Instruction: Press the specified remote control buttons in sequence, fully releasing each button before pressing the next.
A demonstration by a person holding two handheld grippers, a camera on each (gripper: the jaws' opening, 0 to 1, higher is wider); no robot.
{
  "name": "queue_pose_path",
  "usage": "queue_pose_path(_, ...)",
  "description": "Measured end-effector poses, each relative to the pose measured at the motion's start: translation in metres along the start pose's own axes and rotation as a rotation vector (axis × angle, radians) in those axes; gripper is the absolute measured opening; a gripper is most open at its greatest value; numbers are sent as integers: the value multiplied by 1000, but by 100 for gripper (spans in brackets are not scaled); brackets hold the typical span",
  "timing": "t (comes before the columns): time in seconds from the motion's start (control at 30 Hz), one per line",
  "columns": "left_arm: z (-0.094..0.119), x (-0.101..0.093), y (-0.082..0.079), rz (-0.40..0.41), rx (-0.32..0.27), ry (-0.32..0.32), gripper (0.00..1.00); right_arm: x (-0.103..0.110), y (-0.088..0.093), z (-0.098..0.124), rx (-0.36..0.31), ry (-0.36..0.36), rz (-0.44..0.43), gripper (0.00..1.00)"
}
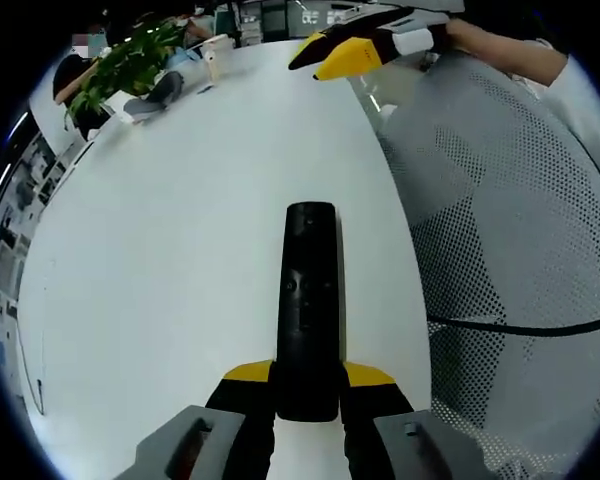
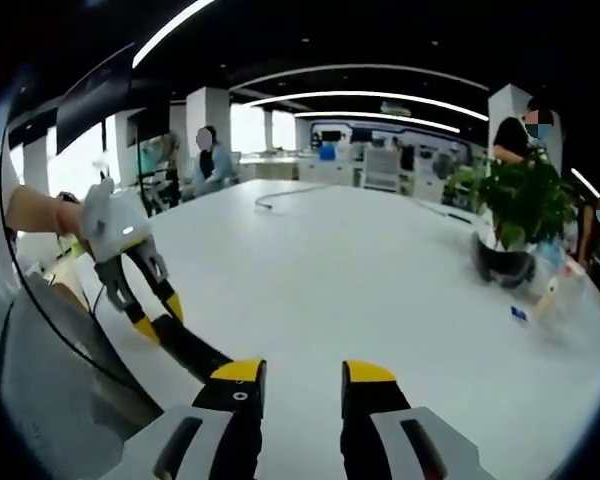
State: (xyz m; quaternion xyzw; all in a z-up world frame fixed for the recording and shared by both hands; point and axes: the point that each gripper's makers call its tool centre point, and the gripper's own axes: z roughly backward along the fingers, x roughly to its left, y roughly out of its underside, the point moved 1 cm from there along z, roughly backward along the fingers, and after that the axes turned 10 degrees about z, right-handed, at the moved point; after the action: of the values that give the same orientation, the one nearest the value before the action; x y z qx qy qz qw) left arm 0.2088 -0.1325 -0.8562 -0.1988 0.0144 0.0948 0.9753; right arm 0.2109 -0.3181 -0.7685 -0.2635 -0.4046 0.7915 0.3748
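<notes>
The left gripper [image 1: 307,382] has its yellow-tipped black jaws clamped on the near end of the long black remote control [image 1: 309,300], one jaw on each side. The remote runs straight out ahead of the jaws, its far end stretched over the big white oval table [image 1: 180,250], with small buttons faintly visible along its top face. Whether it rests on the tabletop or is held just above it, I cannot tell.

Over in the right gripper view, that same left gripper [image 2: 156,312] comes in from the left, held by a person's hand [image 2: 40,212], and the remote [image 2: 195,352] shows as a dark bar between its tips, just beside the right gripper's own left jaw.

The right gripper [image 2: 302,375] stands spread, a clear gap of white table [image 2: 360,270] between its jaws and nothing in them. From the left gripper view it [image 1: 325,58] sits up at the table's far right edge, well apart from the remote.

A leafy green potted plant [image 2: 520,205] stands farther off on the table. A white mesh chair back [image 1: 500,220] sits beside the table edge.
</notes>
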Motion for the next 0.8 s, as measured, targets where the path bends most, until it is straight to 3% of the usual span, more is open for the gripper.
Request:
queue_pose_path(0.27,0,0,1,47,-10,3,24,30,4,-7,88,-203,-47,16)
queue_pose_path(0.43,1,-1,1,47,-27,2,24,45,0,-18,160,-300,57,9)
queue_pose_path(0.5,1,-2,1,35,-27,-8,24,49,-1,-24,168,-326,100,0)
queue_pose_path(0.8,2,-1,2,31,-30,-11,24,72,14,-54,249,-423,156,0)
